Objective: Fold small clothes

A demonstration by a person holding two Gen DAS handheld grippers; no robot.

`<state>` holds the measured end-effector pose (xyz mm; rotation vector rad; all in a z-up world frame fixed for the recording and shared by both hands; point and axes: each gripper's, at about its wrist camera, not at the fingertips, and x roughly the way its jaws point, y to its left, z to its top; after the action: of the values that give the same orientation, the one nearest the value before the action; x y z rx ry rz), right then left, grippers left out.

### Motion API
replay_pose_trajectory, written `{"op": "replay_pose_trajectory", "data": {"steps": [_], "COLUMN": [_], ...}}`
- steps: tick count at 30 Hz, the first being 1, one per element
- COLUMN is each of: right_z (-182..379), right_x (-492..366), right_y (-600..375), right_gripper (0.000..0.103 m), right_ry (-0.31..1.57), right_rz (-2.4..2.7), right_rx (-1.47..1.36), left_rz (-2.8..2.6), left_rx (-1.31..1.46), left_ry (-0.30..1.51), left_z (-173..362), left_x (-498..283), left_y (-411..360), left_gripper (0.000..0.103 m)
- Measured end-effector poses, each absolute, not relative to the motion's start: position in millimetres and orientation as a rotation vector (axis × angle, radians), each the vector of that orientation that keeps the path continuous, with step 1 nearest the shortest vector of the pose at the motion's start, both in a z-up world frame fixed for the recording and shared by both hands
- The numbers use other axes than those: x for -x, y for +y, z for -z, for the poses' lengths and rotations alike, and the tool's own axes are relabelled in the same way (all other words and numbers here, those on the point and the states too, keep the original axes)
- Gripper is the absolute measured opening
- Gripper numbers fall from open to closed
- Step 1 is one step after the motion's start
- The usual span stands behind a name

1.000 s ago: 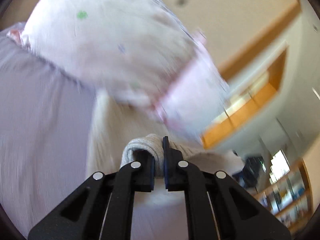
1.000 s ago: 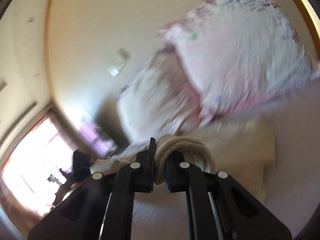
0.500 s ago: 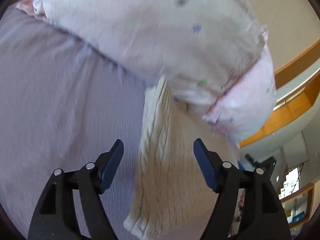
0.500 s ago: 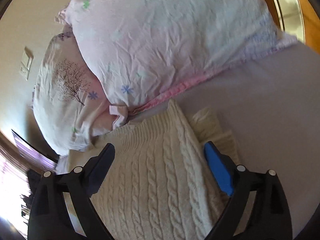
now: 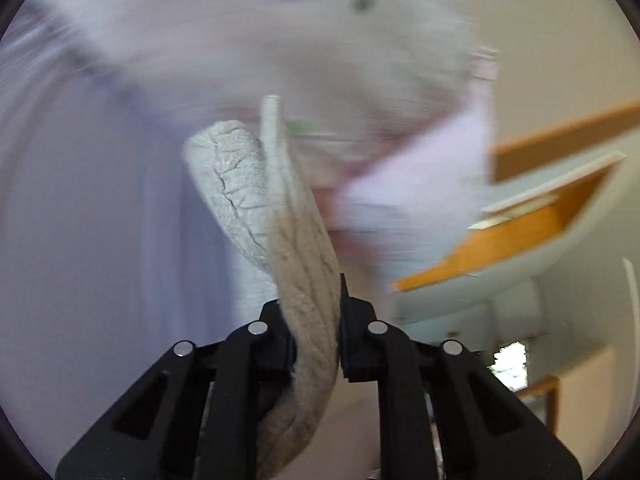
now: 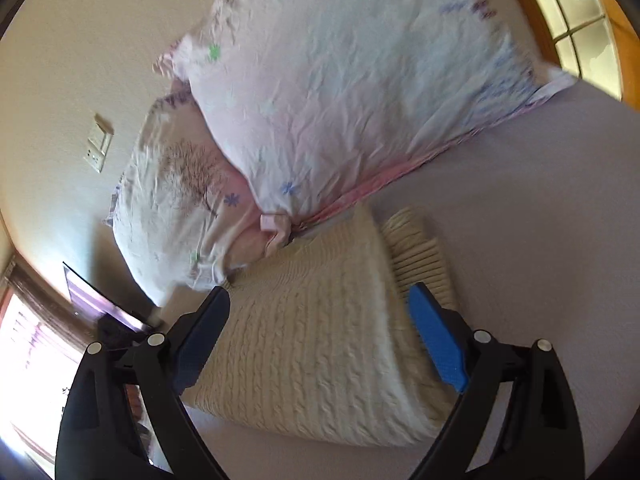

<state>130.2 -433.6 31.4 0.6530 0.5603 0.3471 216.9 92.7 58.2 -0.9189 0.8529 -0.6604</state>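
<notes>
Jaws of the left gripper (image 5: 316, 320) stand nearly together, clamped on a thick edge of the cream cable-knit sweater (image 5: 296, 248), which rises between them and curls over in front of the lens. Jaws of the right gripper (image 6: 316, 344) stand wide apart and hold nothing; the 2 blue pads (image 6: 436, 344) hover above the knit body of the sweater (image 6: 312, 344), and contact cannot be confirmed.

The sweater lies on the grey bed sheet (image 6: 540, 240), its far edge just beside the 2 floral pillows (image 6: 340, 92). A ribbed band (image 6: 420, 256) shows at the right side of the garment.

The left view is heavily blurred, so that gripper appears to be in motion, probably carrying its edge across for a fold. For a clean result, carry the pinched edge low and level, align it with the opposite edge, and use the free gripper to steady the body so the layers do not slide toward the pillows.
</notes>
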Motion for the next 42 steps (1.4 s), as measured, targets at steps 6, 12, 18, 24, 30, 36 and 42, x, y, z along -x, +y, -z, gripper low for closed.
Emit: {"op": "replay_pose_trajectory", "data": {"steps": [6, 12, 18, 24, 30, 36, 42], "right_z": [-37.0, -32.5, -6.0, 16.7, 23.8, -5.6, -17.2], "right_x": [-120.0, -120.4, -165.6, -201.9, -199.6, -191.3, -210.7], "right_y": [-463.4, -493.2, -497.7, -467.3, -444.7, -381.9, -292.9], "right_gripper": [0.093, 0.099, 0.102, 0.102, 0.045, 0.036, 0.052], "right_ry": [0.489, 0.567, 0.733, 0.867, 0.874, 0.828, 0.853], "right_rz": [-0.262, -0.263, -0.360, -0.391, -0.396, -0.538, -0.426], "right_rx": [-0.709, -0.730, -0.850, -0.816, -0.774, -0.673, -0.424], "left_rz": [1.022, 1.103, 0.774, 0.740, 0.712, 0.743, 0.442], "left_rx": [1.065, 0.959, 0.694, 0.610, 0.537, 0.456, 0.252], "left_ry": [0.770, 0.943, 0.983, 1.123, 1.096, 0.956, 0.855], "left_z": [-87.7, -66.5, -50.7, -15.0, -0.9, -32.5, -62.0], "left_x": [-238.5, -245.1, -242.9, -243.7, -236.8, -212.3, -189.6], "left_y": [-73.6, -129.5, -67.9, -94.8, -128.2, -88.2, 0.6], "left_gripper": [0.028, 0.076, 0.082, 0.082, 0.057, 0.039, 0.054]}}
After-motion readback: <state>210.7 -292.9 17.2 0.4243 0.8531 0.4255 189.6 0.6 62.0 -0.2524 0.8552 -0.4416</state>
